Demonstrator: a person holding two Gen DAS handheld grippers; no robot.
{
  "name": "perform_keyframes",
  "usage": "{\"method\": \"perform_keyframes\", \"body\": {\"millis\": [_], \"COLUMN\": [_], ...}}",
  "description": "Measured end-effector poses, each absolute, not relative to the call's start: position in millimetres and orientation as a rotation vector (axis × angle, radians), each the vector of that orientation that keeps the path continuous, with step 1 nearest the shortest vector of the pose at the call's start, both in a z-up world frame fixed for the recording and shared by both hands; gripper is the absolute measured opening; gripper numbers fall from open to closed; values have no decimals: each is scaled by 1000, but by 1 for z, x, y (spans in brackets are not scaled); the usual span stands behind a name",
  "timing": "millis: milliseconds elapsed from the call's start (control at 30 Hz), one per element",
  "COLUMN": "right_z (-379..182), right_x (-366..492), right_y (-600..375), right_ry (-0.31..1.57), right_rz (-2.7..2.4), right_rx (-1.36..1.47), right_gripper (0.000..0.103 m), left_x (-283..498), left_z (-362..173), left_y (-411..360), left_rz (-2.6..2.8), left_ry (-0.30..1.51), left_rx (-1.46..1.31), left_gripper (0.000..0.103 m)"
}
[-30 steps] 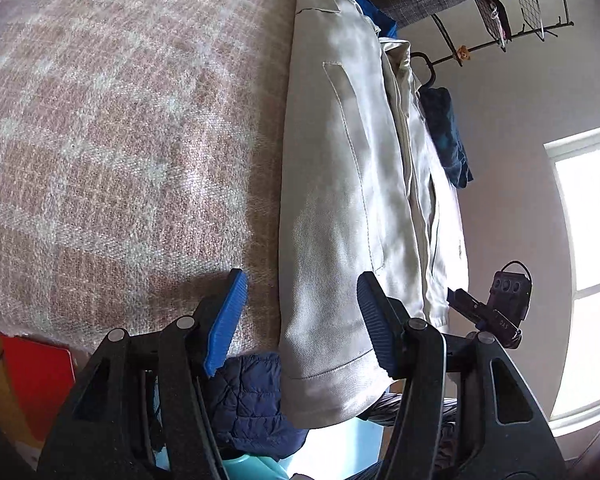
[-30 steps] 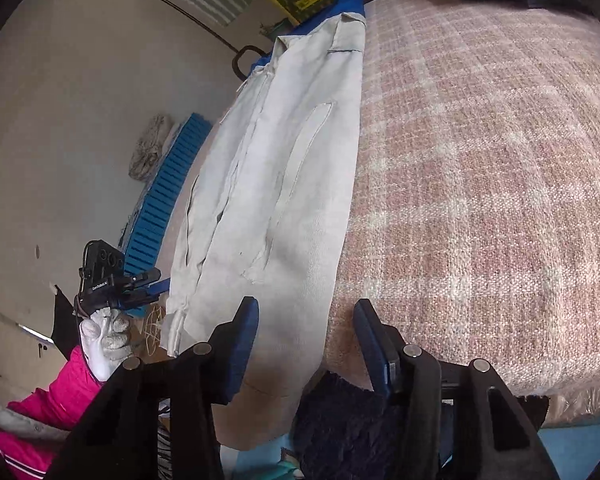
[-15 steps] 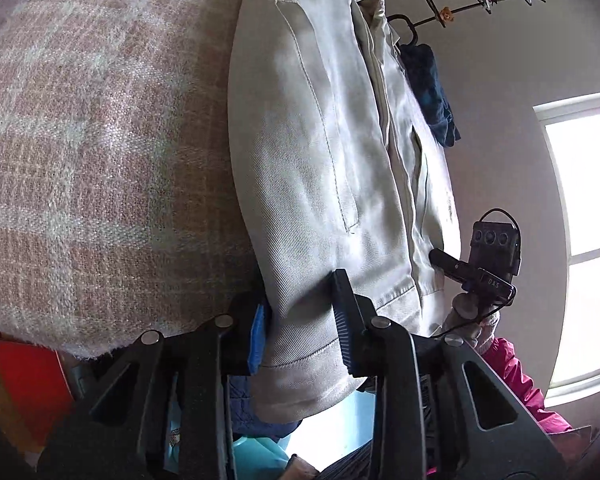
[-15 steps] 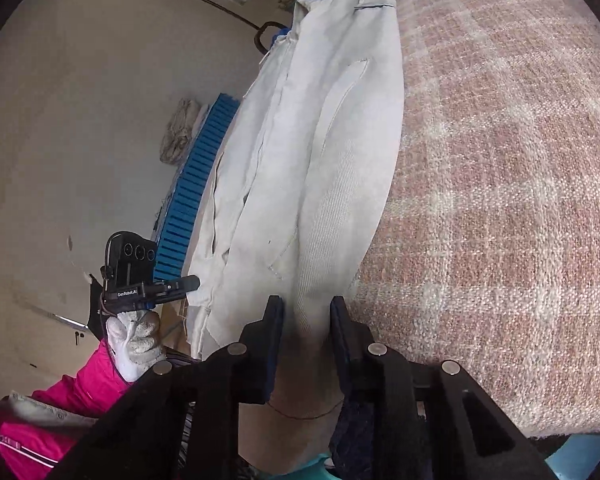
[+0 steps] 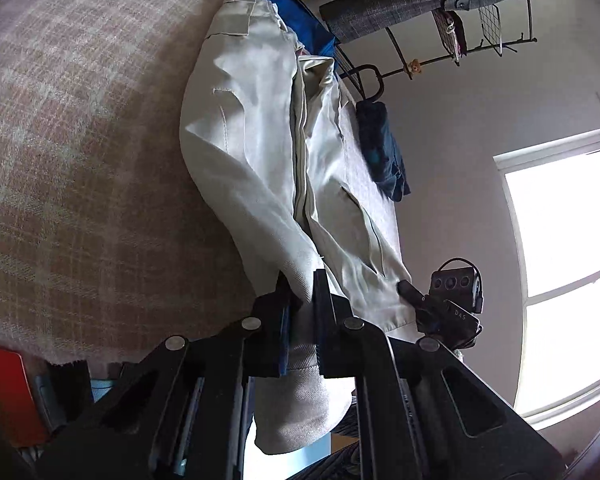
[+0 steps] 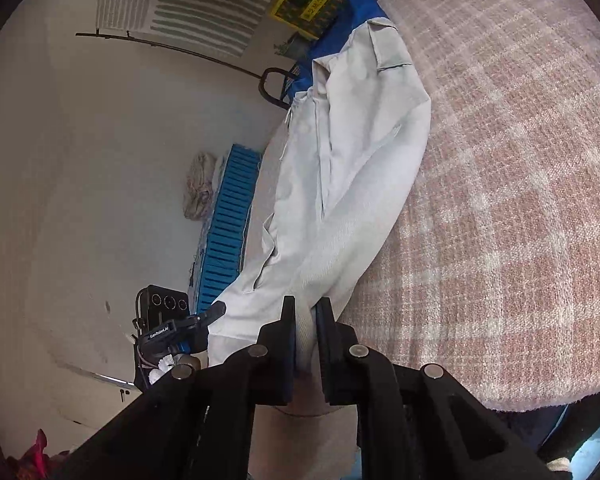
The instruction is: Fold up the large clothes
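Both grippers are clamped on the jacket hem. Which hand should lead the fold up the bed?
Probably neither alone. The left gripper and right gripper both pinch the beige cotton jacket at its near hem; if forced, right, nearer the open pink plaid blanket.

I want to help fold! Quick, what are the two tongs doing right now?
Left tongs: closing, pinching the hem of the pale beige cotton jacket.
Right tongs: closing, pinching the same jacket's hem.

A pale grey jacket (image 6: 352, 168) is laid lengthwise along the edge of a pink plaid blanket (image 6: 512, 208). Its near hem is pinched between the closing jaws of the right gripper (image 6: 305, 312), cloth filling the gap. The left gripper (image 6: 216, 309) is seen at the jacket's other corner, beside a blue slatted crate (image 6: 228, 232) against the wall
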State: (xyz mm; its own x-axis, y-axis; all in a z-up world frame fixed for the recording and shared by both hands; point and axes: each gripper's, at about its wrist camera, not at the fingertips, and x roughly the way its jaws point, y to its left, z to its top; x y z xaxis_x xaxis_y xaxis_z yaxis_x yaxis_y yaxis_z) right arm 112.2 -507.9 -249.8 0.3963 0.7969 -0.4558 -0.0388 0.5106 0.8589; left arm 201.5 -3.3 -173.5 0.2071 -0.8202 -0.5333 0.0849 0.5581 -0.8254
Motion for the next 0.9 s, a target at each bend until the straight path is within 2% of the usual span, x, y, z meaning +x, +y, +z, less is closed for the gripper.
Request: {"method": "perform_keyframes", "body": {"millis": [333,700,833,900], "right_z": [-210,-242,-238,-238], "right_x": [189,263,258,243], "right_y": [-486,-496,-507,-510], "right_ry": [945,984,1000,1011], "right_rz": [547,450,474,476], "right_rx": [754,765,683,637], "right_gripper": [3,0,7,32], "left_x": [284,348,342,328], "left_z": [-163,-190,-172,-167], "left_y": [-25,-39,-41,-34], "left_rz": [-644,-572,-612,-592], "left_ry": [1124,1123,1094,1081], "left_rx": [-784,-813,-647,-564], "left_gripper": [5,3,3,3]}}
